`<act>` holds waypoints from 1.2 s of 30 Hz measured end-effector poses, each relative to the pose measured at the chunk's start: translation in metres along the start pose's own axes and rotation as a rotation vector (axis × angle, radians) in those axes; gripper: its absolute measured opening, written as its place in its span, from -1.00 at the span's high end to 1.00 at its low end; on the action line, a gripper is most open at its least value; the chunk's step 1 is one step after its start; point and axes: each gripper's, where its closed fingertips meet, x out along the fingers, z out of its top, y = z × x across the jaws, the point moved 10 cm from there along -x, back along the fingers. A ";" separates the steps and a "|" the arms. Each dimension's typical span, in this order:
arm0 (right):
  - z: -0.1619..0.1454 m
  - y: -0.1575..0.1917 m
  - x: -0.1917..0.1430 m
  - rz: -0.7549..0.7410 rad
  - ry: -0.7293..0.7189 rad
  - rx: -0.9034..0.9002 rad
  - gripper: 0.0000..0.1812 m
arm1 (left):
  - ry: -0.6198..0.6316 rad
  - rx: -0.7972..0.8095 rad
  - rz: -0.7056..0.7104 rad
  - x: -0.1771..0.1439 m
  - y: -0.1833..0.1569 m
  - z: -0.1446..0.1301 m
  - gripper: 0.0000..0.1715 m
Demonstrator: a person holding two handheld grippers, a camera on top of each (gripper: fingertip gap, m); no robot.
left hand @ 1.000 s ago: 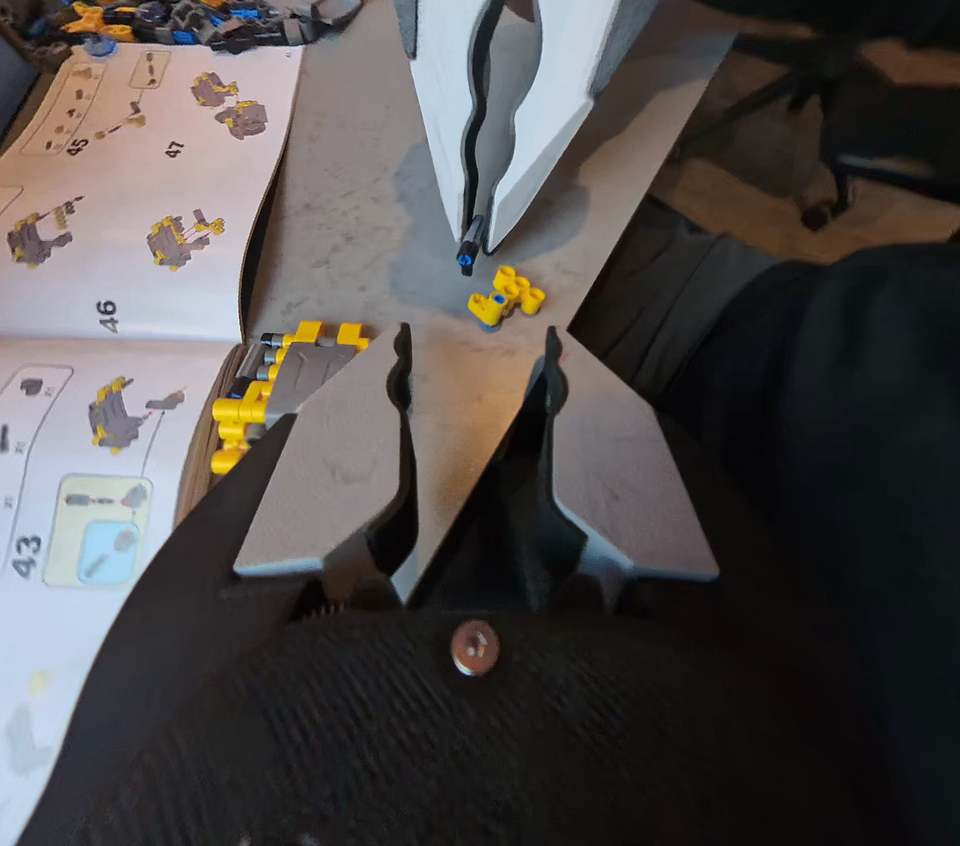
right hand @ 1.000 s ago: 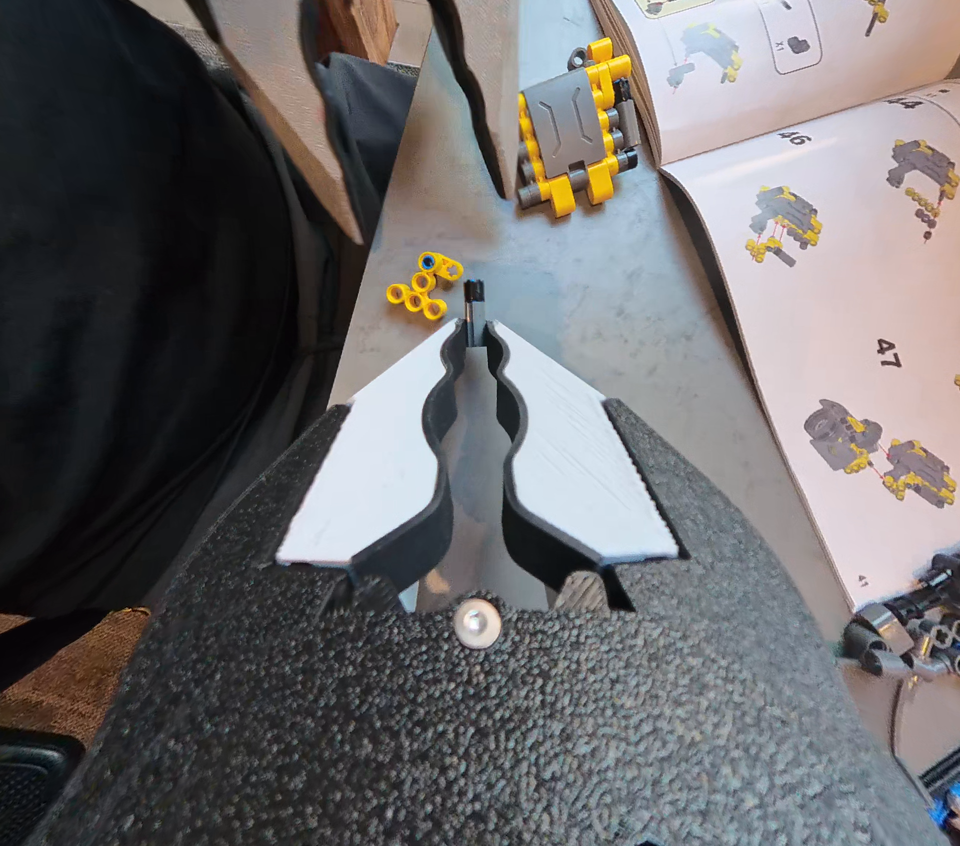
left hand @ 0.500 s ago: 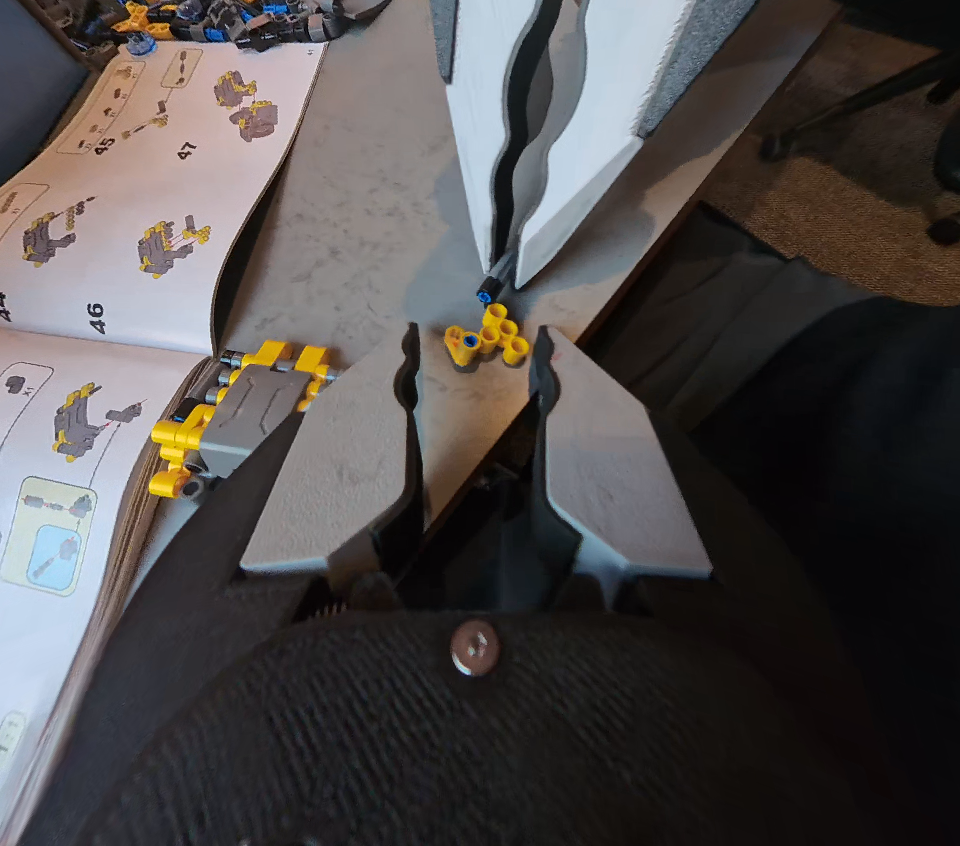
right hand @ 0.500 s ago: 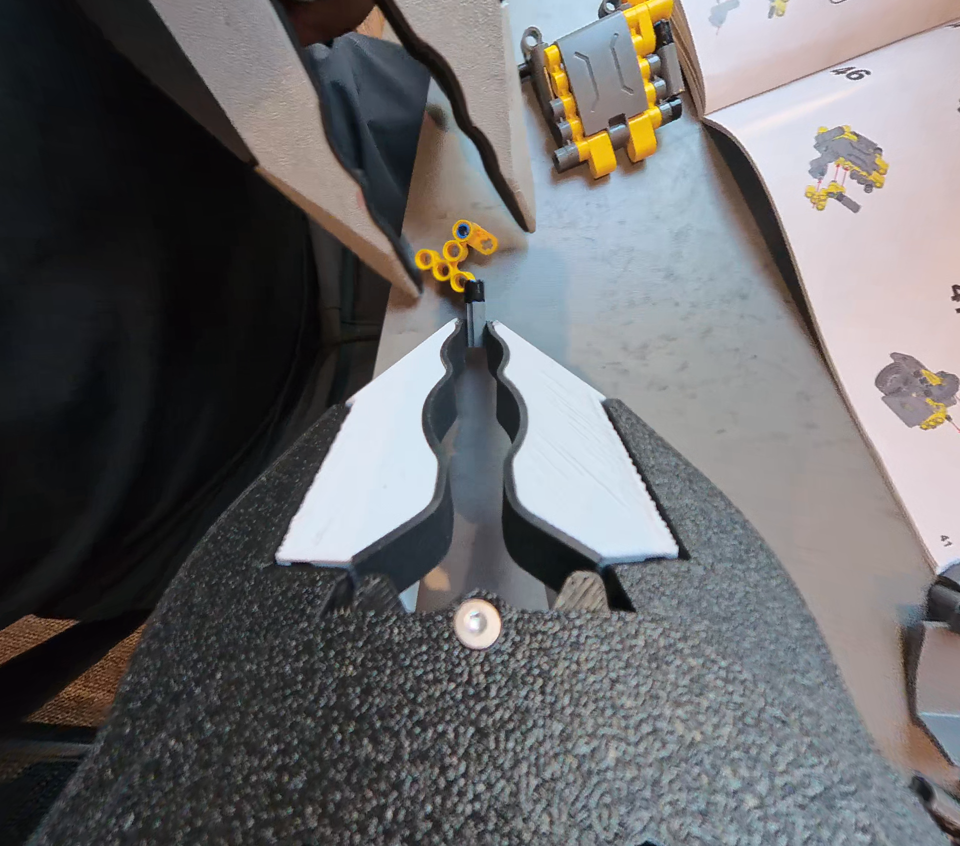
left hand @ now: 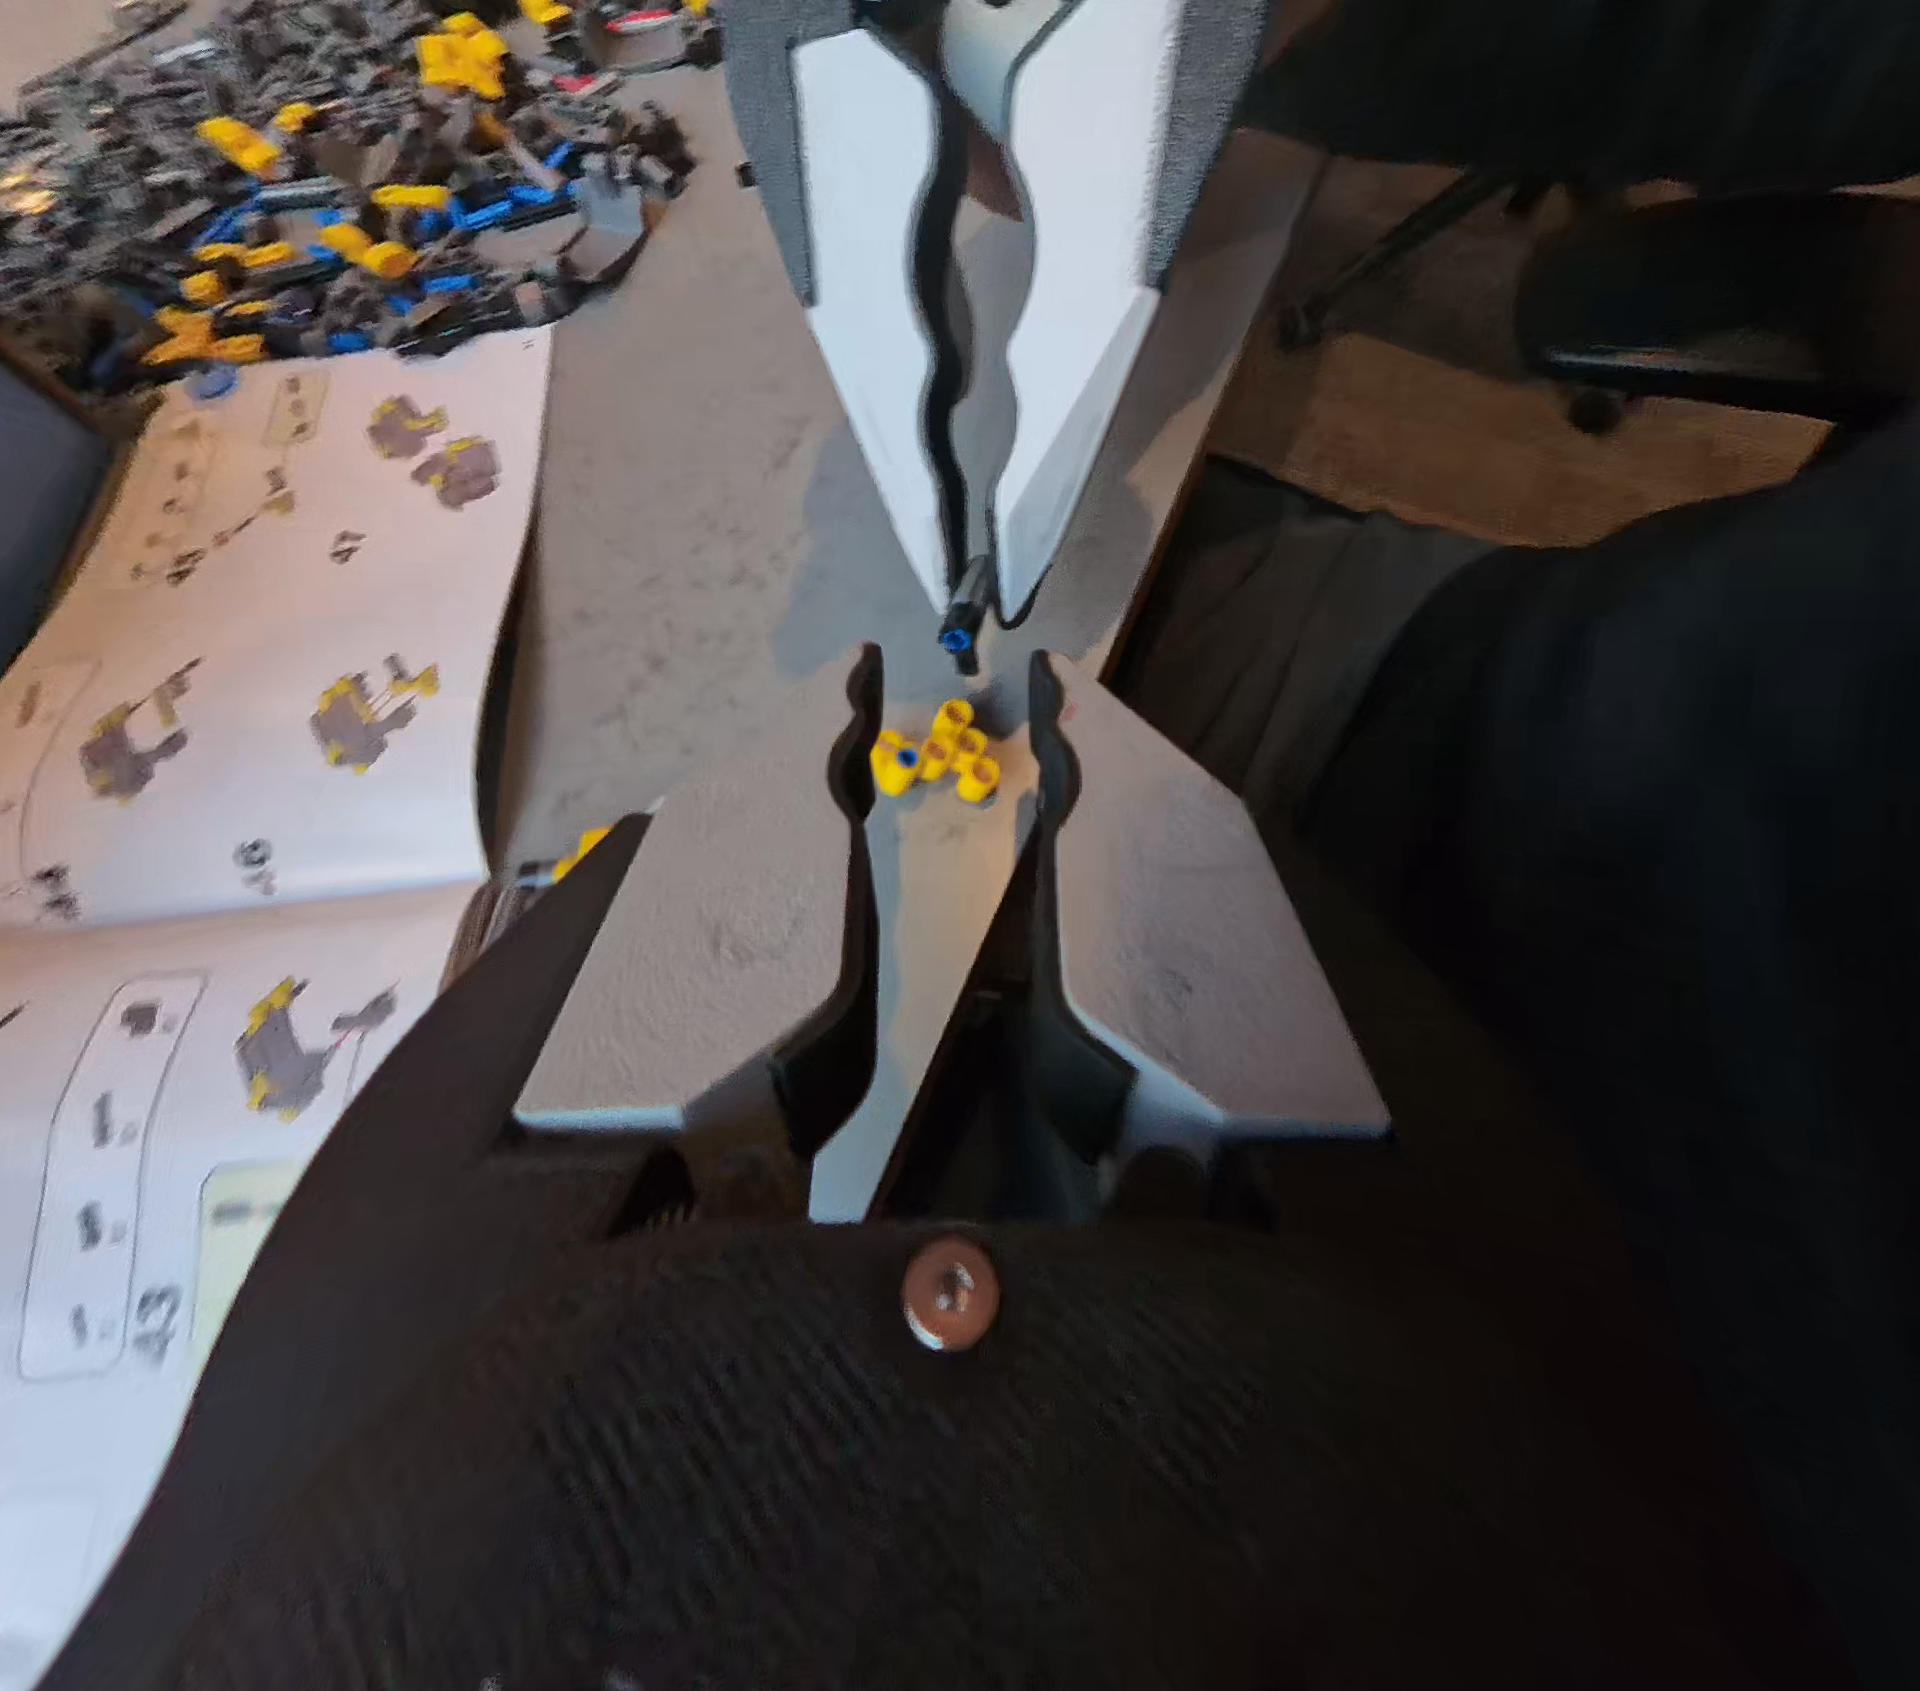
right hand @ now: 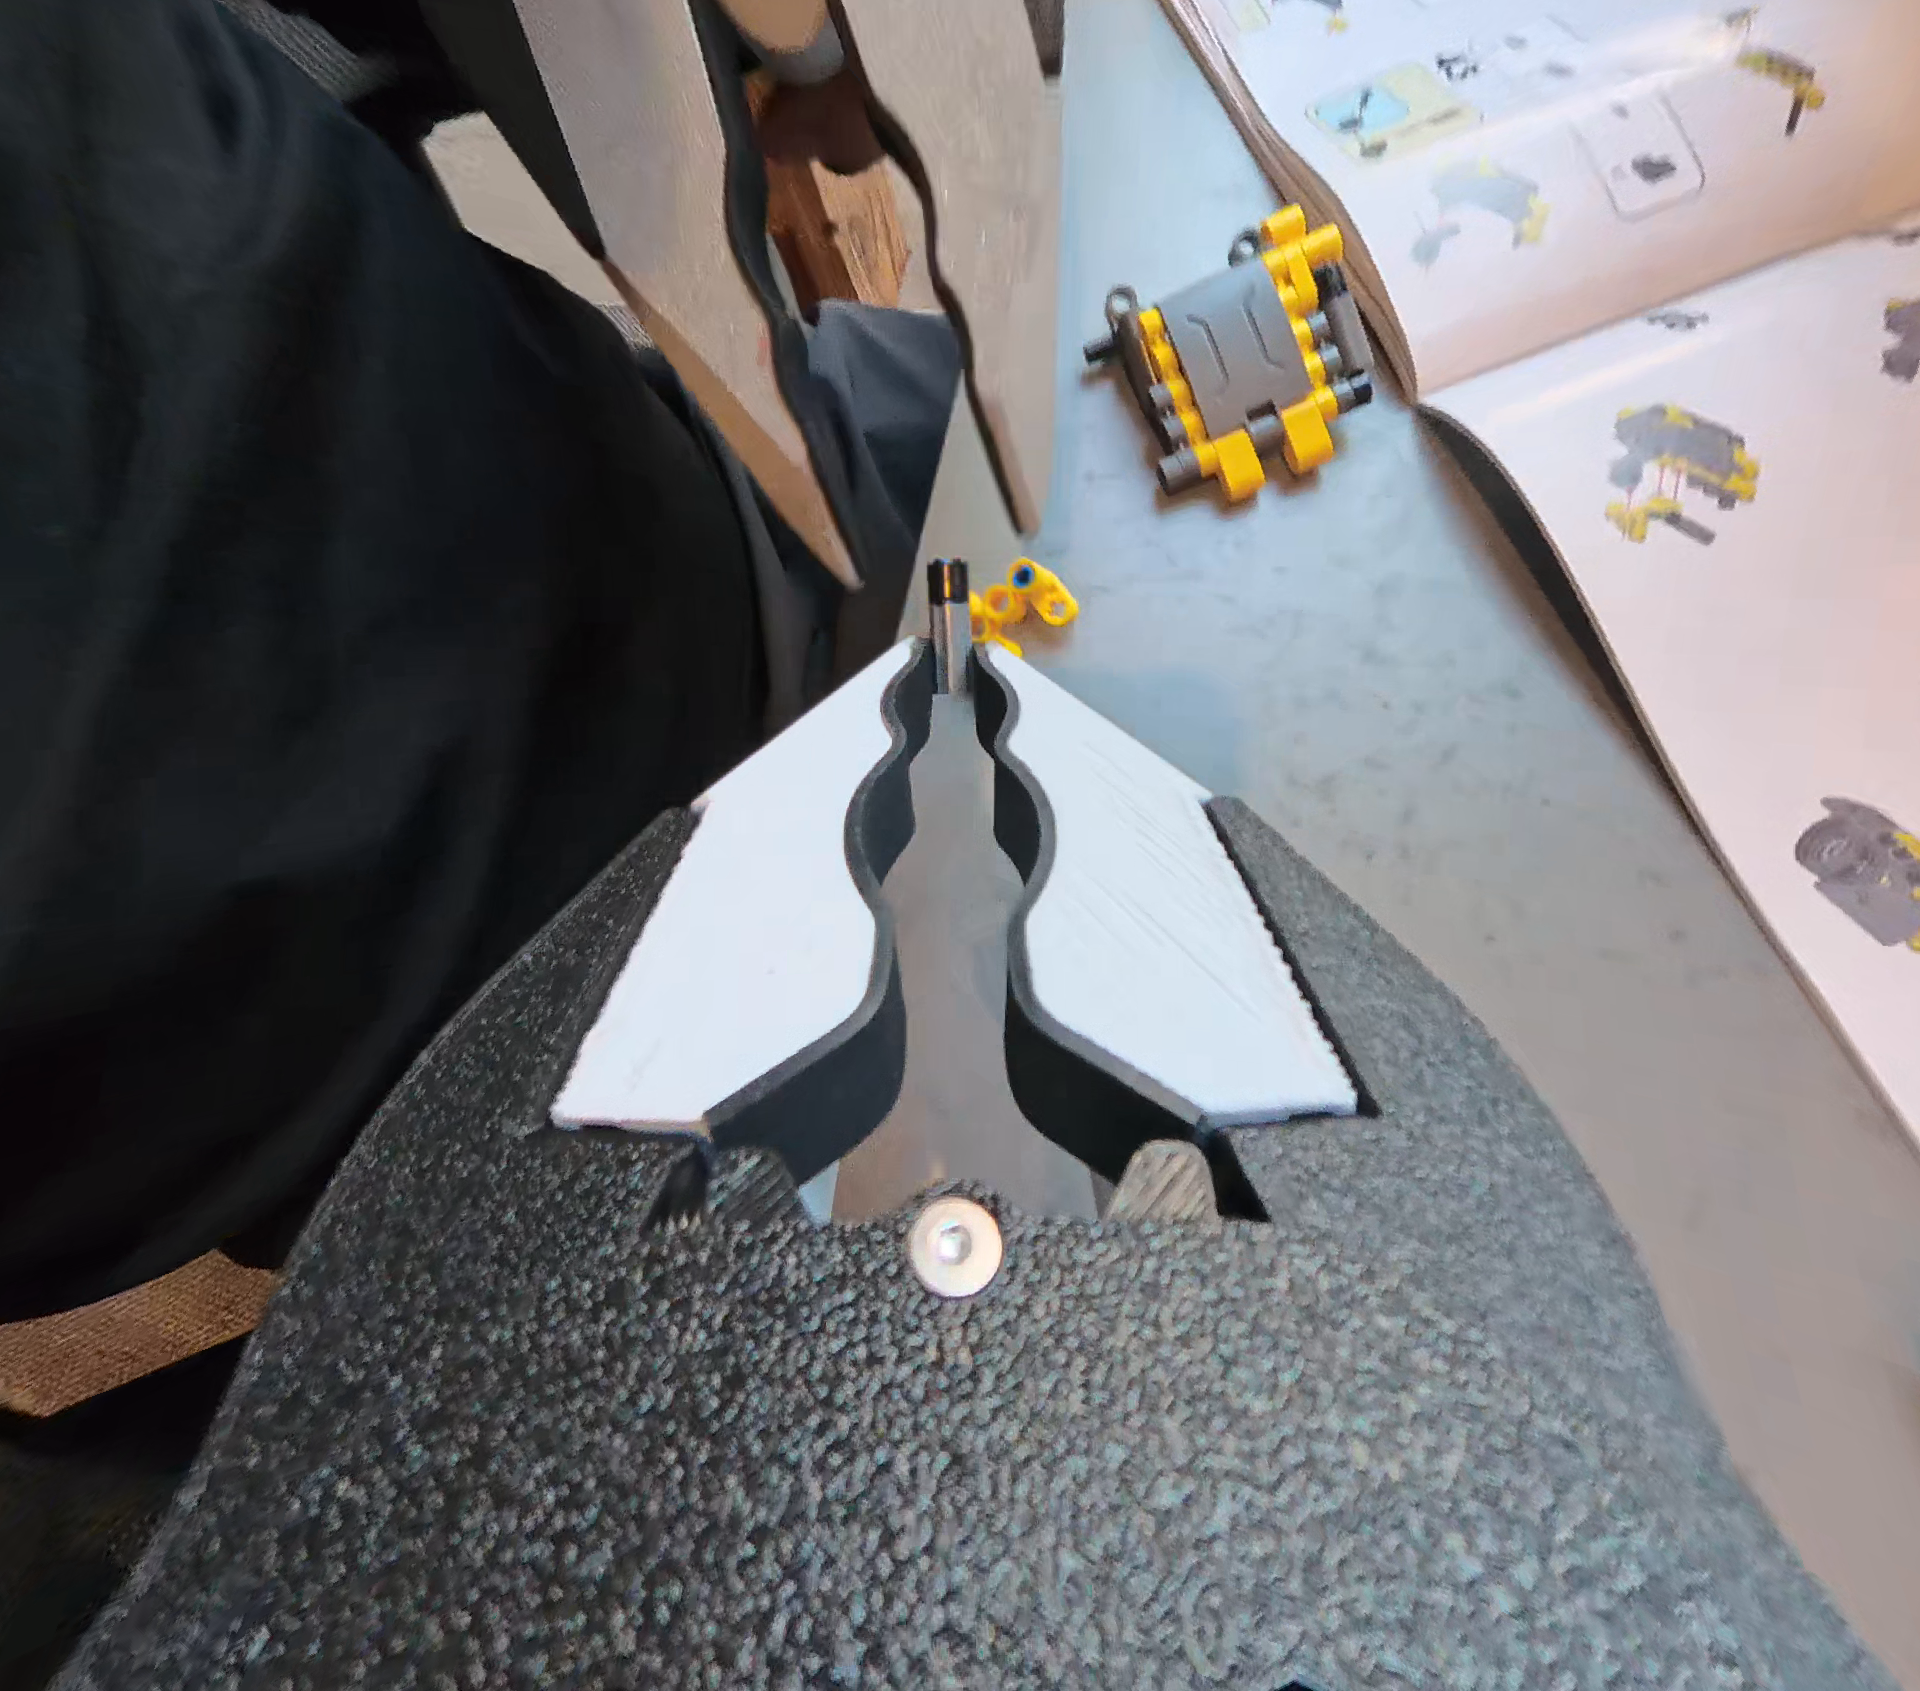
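Observation:
A small yellow connector piece [left hand: 935, 753] lies on the grey table [left hand: 675, 498] near its edge, between the fingertips of my left gripper [left hand: 956, 706], which is open and straddles it without closing. My right gripper [left hand: 975, 592] comes in from the far side, shut on a thin grey pin with a blue tip [left hand: 961, 618] that points at the yellow piece from just above it. In the right wrist view the pin [right hand: 948, 607] sticks out of my right gripper [right hand: 948, 654], the yellow piece [right hand: 1023, 597] sits just right of it, and the left gripper [right hand: 935, 545] hangs open above.
A yellow and grey block assembly [right hand: 1236, 374] lies beside an open instruction booklet [right hand: 1662, 187], which also shows in the left wrist view [left hand: 260, 602]. A pile of loose dark, yellow and blue parts [left hand: 312, 187] is at the back left. The table edge [left hand: 1164, 498] and a person's dark clothing [left hand: 1610, 810] are close by. The grippers are tip to tip, or close to it.
My left gripper has moved forward, so the yellow piece now sits between its fingertips. The right gripper, still holding the pin, has shifted slightly; the yellow piece now lies right of the pin.

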 end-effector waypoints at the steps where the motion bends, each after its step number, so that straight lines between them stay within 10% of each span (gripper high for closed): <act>1: 0.002 0.001 -0.002 0.011 -0.019 -0.007 0.94 | -0.005 -0.007 -0.034 0.001 0.000 0.002 0.71; 8: 0.004 0.005 -0.009 0.063 -0.109 -0.017 0.94 | -0.056 -0.025 -0.081 0.002 -0.001 0.005 0.99; 36: 0.006 0.009 -0.007 -0.019 -0.157 -0.082 0.93 | -0.067 -0.020 -0.026 0.007 -0.003 0.000 0.98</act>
